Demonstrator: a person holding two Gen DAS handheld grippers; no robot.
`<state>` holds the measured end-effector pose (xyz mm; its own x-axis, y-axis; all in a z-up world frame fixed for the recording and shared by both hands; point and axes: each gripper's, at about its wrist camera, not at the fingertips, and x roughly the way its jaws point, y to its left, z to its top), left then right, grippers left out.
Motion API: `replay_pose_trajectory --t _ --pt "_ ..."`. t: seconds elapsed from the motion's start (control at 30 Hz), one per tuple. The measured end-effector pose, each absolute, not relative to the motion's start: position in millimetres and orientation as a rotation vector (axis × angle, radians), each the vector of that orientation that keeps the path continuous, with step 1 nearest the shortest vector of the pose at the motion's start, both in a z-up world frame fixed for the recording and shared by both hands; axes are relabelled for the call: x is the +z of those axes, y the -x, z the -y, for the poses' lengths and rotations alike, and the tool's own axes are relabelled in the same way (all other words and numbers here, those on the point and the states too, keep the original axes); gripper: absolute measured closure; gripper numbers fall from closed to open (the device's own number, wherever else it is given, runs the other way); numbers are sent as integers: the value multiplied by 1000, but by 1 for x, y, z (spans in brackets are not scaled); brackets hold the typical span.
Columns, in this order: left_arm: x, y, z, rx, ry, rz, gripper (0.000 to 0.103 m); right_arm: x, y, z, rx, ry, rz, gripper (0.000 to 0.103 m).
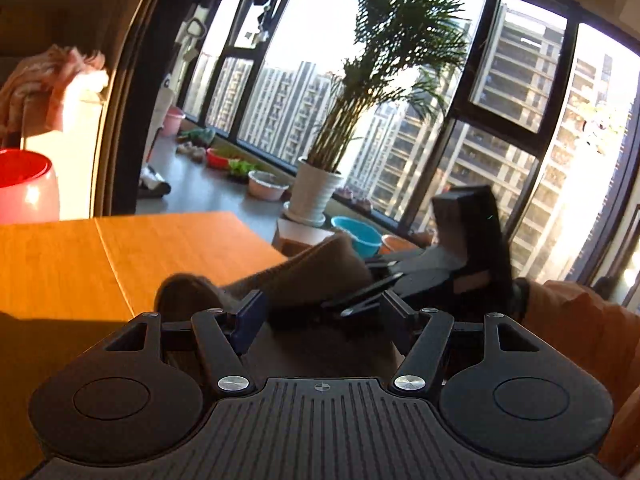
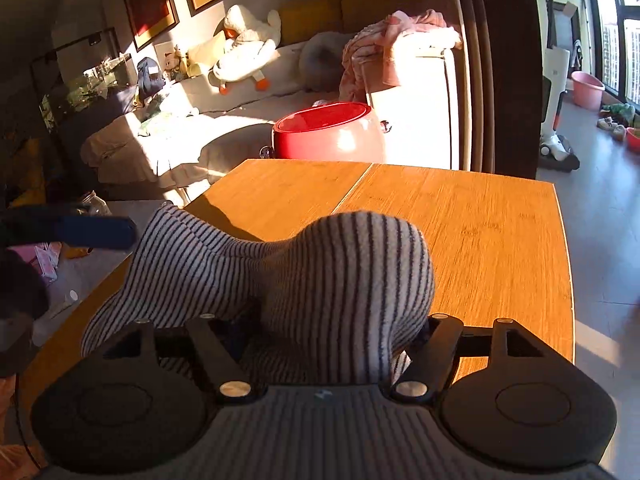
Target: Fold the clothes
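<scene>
Holding a soft striped grey-and-white knit garment (image 2: 288, 280) off the orange wooden table (image 2: 460, 220), both tools are working it in mid-air. Left gripper (image 1: 320, 308): fingers are standing fairly wide, blue pad (image 1: 250, 320) against the cloth, which is looking brown in shadow here (image 1: 304, 276); whether it is actually pinching, cannot tell. Right gripper (image 2: 320, 332): cloth is bunching up between the fingers and draping over them, tips hidden, so grip is unconfirmed. Fabric is reading as light, limp, stretchy, non-slippery, so it is sagging between holds; best taken at hems or corners. Around: red round tub (image 2: 328, 136) is sitting beyond the table's far edge, pink blanket (image 2: 396, 36) on the sofa, potted palm (image 1: 320, 184) by the window, none obstructing. Tabletop is showing bare for laying down.
</scene>
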<state>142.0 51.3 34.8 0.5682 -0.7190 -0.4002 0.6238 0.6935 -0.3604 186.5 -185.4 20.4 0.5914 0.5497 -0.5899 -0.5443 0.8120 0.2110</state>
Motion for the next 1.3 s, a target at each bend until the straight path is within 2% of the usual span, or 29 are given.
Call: replay_pose_trajectory --t 0.07,0.2,0.23,0.27,0.33,0.43,0.5,0.53,0.57,0.6,0.77,0.9,0.97,1.03,1.1,1.17,1.3 --pt "12 -156 -48 -742 208 -648 43 34 -175 201 588 -18 -620 27" --pt "-4 -170 -57 -714 241 -686 43 67 -143 223 423 17 -410 27" --pt "-5 -172 -58 -716 246 -686 41 75 -133 222 421 42 -350 33" --pt "-5 -173 -59 -718 244 -684 40 78 -129 217 451 38 -339 44" --pt "-6 -174 -58 -715 238 -685 37 85 -121 207 511 29 -316 52" --pt "-12 -171 -64 -704 234 -686 37 56 -147 187 506 23 -461 52" --pt "-14 -168 -69 -686 237 -691 37 12 -174 184 419 26 -601 52" --pt "-13 -165 -73 -676 236 -692 37 -7 -181 189 406 -24 -643 50" --pt "-12 -163 -77 -666 233 -694 37 -13 -182 196 409 -84 -640 42" --pt "-8 -160 -77 -656 216 -689 37 -19 -183 203 412 -145 -635 41" --pt "37 -143 -78 -639 123 -523 36 -21 -179 205 404 -143 -626 40" --pt "55 -149 -51 -728 53 -476 39 -21 -176 200 385 -126 -617 40" --pt "39 -163 -42 -703 20 -528 46 -17 -170 199 371 -110 -599 40" --pt "24 -176 -33 -677 -13 -581 59 -13 -163 197 357 -94 -580 40" --pt "8 -189 -24 -651 -46 -633 57 -1 -147 199 355 -70 -535 41" --pt "2 -197 -23 -640 -41 -666 57 15 -127 200 383 -47 -479 53" --pt "0 -196 -25 -639 -42 -666 57 33 -97 195 546 -58 -463 56"
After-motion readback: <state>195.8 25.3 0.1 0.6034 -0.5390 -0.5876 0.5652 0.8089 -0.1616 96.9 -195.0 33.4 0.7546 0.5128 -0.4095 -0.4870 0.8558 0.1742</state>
